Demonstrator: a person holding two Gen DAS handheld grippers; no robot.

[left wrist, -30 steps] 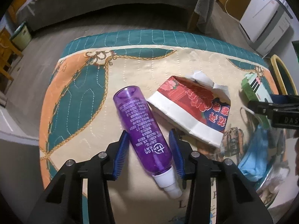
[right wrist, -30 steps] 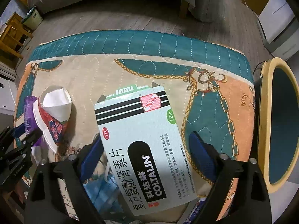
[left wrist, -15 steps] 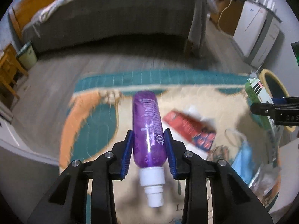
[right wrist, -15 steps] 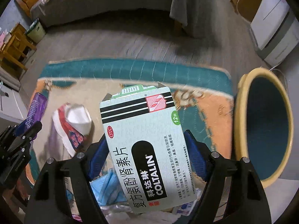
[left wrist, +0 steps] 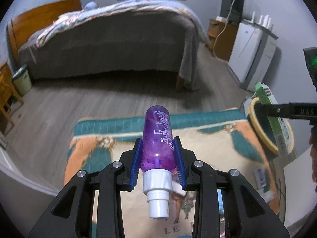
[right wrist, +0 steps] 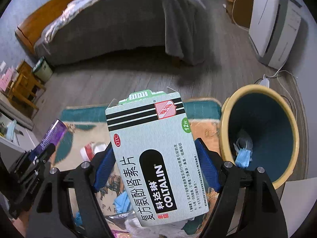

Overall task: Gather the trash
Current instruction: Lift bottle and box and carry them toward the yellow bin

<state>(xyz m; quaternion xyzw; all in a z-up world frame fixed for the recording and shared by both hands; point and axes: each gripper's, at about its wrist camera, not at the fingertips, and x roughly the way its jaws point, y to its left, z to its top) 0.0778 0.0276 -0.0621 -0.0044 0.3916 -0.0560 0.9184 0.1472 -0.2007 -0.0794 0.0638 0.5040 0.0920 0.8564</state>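
Note:
My left gripper (left wrist: pixel 158 159) is shut on a purple spray bottle (left wrist: pixel 158 138) with a white cap and holds it lifted above the patterned cloth (left wrist: pixel 214 146). My right gripper (right wrist: pixel 155 165) is shut on a pale green Coltalin medicine box (right wrist: pixel 154 150), lifted beside the yellow-rimmed bin (right wrist: pixel 259 134). The bin holds a blue face mask (right wrist: pixel 242 154). The box and bin rim also show at the right of the left wrist view (left wrist: pixel 277 127). The left gripper with the bottle shows at the left of the right wrist view (right wrist: pixel 49 138).
A red and white paper cup (right wrist: pixel 93 150), a blue mask (right wrist: pixel 122 200) and crumpled wrappers lie on the cloth below the box. A grey bed (left wrist: pixel 111 45) stands behind, a white appliance (left wrist: pixel 255 59) at the right, a small green bin (left wrist: pixel 20 80) at the left.
My left gripper shut on the purple bottle and lifted it off the cloth. My right gripper shut on the box and raised it, with the bin now closer at the right.

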